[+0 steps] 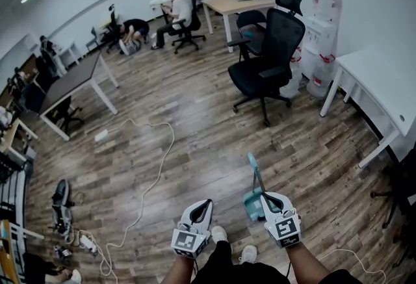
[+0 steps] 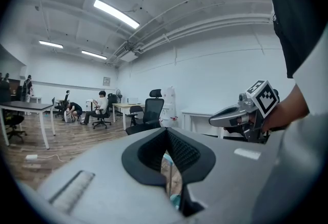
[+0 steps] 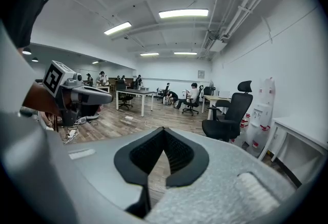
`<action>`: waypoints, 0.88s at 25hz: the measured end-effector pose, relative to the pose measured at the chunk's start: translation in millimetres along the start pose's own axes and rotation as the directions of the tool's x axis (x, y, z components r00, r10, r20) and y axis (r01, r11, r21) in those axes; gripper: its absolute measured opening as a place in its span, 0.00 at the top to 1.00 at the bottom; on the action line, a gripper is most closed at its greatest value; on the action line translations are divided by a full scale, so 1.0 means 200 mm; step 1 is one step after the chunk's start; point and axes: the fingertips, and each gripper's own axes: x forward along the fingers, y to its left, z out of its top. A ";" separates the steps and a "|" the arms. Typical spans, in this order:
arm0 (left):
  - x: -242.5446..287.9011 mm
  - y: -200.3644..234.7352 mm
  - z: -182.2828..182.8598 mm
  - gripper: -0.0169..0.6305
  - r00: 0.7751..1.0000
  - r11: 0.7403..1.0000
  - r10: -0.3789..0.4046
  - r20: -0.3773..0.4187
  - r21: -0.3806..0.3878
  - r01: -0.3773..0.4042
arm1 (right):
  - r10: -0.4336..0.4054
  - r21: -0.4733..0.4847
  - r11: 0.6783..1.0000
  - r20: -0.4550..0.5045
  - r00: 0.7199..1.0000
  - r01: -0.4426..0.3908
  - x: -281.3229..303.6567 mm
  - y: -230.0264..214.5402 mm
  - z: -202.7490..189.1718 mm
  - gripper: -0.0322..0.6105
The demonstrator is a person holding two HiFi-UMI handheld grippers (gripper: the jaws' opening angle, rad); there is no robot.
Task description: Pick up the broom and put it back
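Observation:
A teal broom [image 1: 253, 193] stands upright on the wooden floor, its thin handle rising from a teal head just in front of my feet. My right gripper [image 1: 265, 197] hangs right beside the head, jaws shut and empty. My left gripper [image 1: 205, 203] hovers a little to the left of the broom, jaws closed with nothing between them. In the left gripper view a strip of the teal broom [image 2: 168, 169] shows through the slit below the closed pads, and the right gripper [image 2: 241, 114] is at the right. The right gripper view shows the left gripper [image 3: 84, 96] at the left.
Two black office chairs [image 1: 266, 58] stand ahead, a white table [image 1: 383, 91] at the right, water bottles [image 1: 322, 36] by the wall. A white cable [image 1: 153, 172] snakes over the floor at the left. A dark table [image 1: 71, 81] and seated people [image 1: 179, 13] are farther back.

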 end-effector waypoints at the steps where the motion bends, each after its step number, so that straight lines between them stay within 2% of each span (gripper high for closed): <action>1: 0.01 0.02 -0.02 0.94 1.000 1.000 -0.006 -0.007 0.000 0.006 | -0.013 0.003 1.000 -0.012 1.000 0.013 0.02 -0.01 -0.02 0.95; 7: 0.10 0.12 -0.08 0.94 0.999 1.000 -0.009 -0.052 0.000 0.009 | -0.062 0.079 0.995 -0.062 0.996 0.066 0.15 -0.08 -0.10 0.95; 12: 0.19 0.13 -0.16 0.94 0.995 0.999 -0.044 -0.089 -0.032 0.041 | -0.061 0.080 0.994 -0.095 0.994 0.068 0.25 -0.13 -0.18 0.95; 18: 0.28 0.14 -0.28 0.94 0.989 0.995 -0.086 -0.123 -0.050 0.081 | -0.085 0.136 0.985 -0.162 0.983 0.108 0.36 -0.19 -0.36 0.94; 22: 0.32 0.16 -0.33 0.94 0.984 0.994 -0.101 -0.149 -0.056 0.094 | -0.093 0.126 0.984 -0.219 0.971 0.122 0.45 -0.20 -0.49 0.90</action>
